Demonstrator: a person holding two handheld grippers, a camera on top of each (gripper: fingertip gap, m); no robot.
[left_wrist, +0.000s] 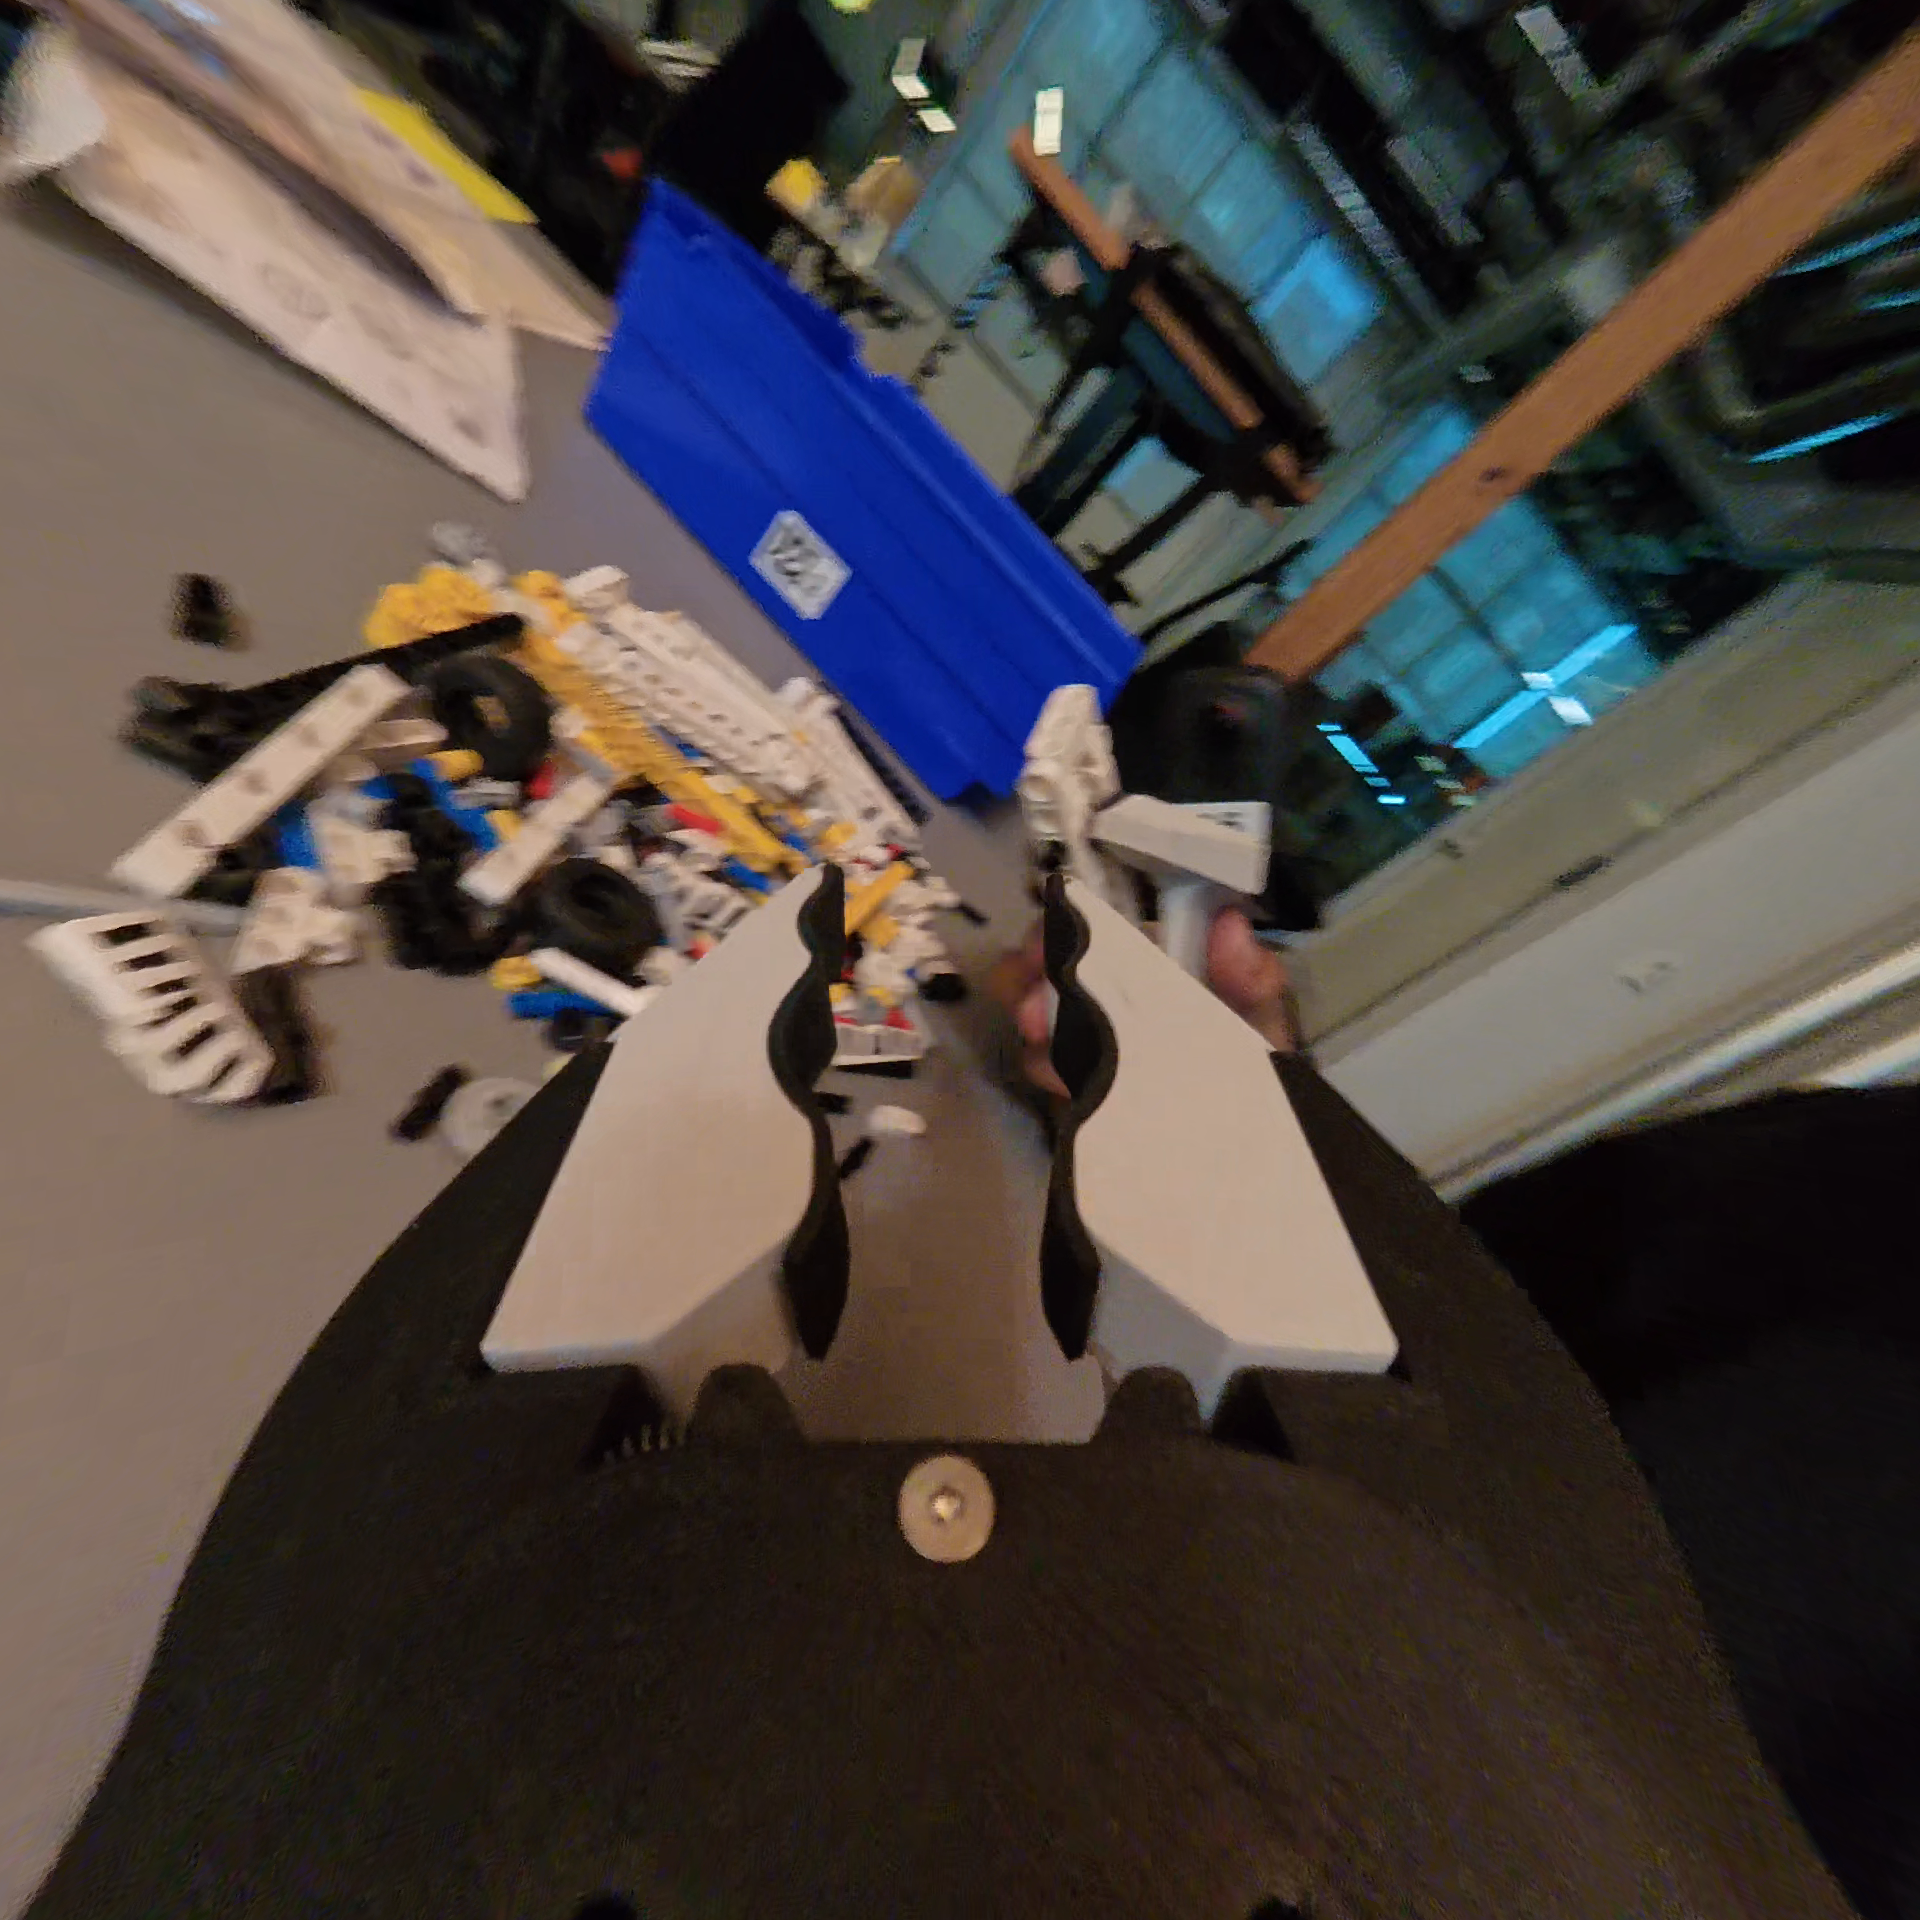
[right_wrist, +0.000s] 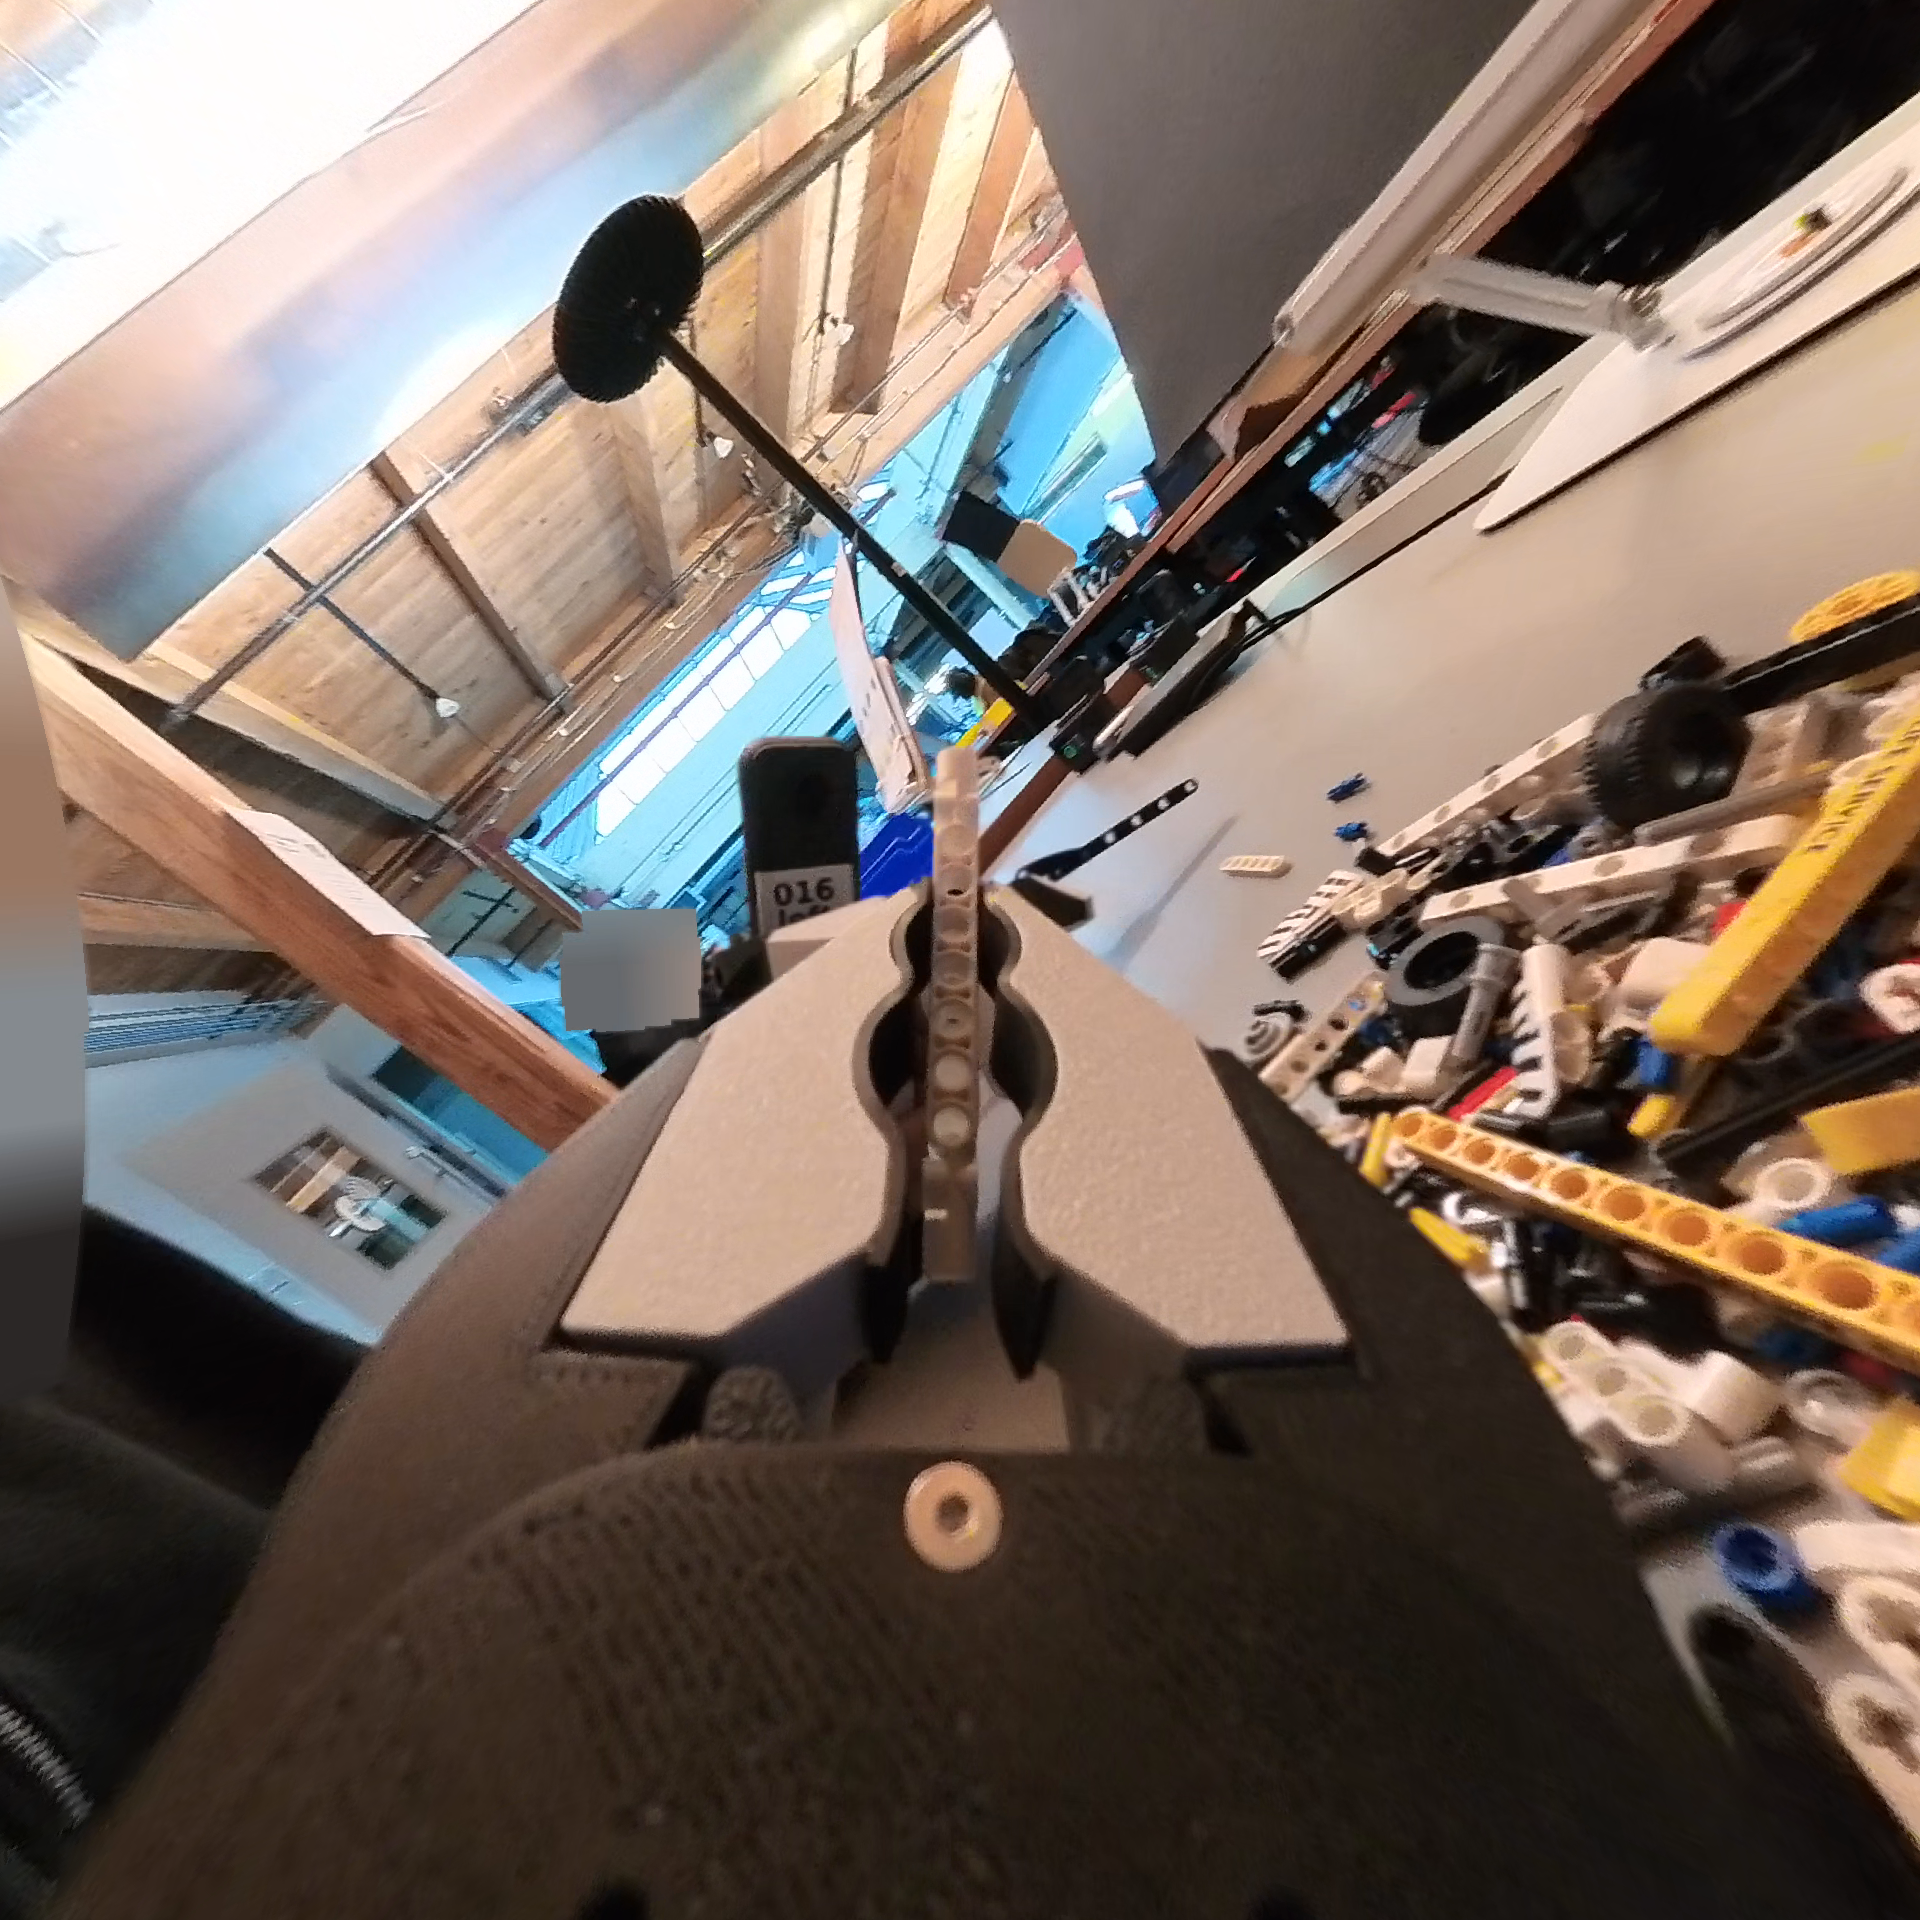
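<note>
The right gripper (right_wrist: 958, 914) is closed on a long pale grey plastic beam pierced with a row of round holes (right_wrist: 954, 997), both dark wavy pads pressed against its flat sides. The beam's long axis runs along the fingers, from the lower centre of the right wrist view up past the fingertips, with its free end standing clear beyond them. At that end a thin black rod (right_wrist: 831, 509) slants to the upper left of the frame, carrying a black toothed wheel (right_wrist: 628, 299) (whether the rod actually plugs into the beam cannot be told).

The left gripper (left_wrist: 940, 883) stands open with nothing between its pads; only grey tabletop (left_wrist: 208, 416) and loose bricks show through the gap. In the blurred left wrist view the beam appears as a white upright piece (left_wrist: 1065, 769) just above and right of the right-hand fingertip, close to it but apart.

A heap of white, yellow, black and blue building-toy parts (left_wrist: 520, 790) fills the left middle of that frame, with a blue plastic bin (left_wrist: 831, 488) behind it at upper centre.
</note>
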